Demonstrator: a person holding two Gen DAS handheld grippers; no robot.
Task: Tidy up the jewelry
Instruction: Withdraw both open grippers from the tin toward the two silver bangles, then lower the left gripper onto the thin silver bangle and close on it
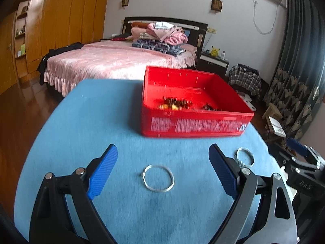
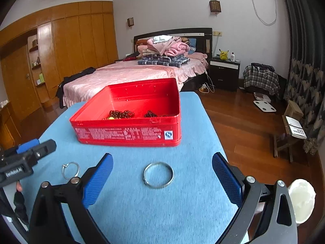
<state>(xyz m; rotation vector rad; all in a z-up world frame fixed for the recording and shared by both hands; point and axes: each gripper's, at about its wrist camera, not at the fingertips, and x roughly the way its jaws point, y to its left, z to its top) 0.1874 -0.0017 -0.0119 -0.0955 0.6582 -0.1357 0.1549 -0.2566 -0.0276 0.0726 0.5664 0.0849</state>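
Observation:
A red box [image 1: 195, 126] [image 2: 130, 134] stands on the blue table and holds dark bead bracelets [image 1: 176, 102] [image 2: 121, 114]. Two silver bangles lie on the cloth in front of it. In the left wrist view one bangle [image 1: 158, 178] lies between the open fingers of my left gripper [image 1: 163, 168], and the other bangle [image 1: 245, 157] lies to the right. In the right wrist view that other bangle [image 2: 158, 174] lies between the open fingers of my right gripper [image 2: 162, 174], and the first bangle [image 2: 70, 170] lies to the left. Both grippers are empty.
The blue table [image 1: 81, 122] [image 2: 193, 203] ends close behind the box. Wooden floor, a pink bed [image 1: 113, 61] and a wardrobe lie beyond. The right gripper shows at the right edge of the left wrist view [image 1: 300, 162]; the left gripper shows at the left edge of the right wrist view [image 2: 26, 158].

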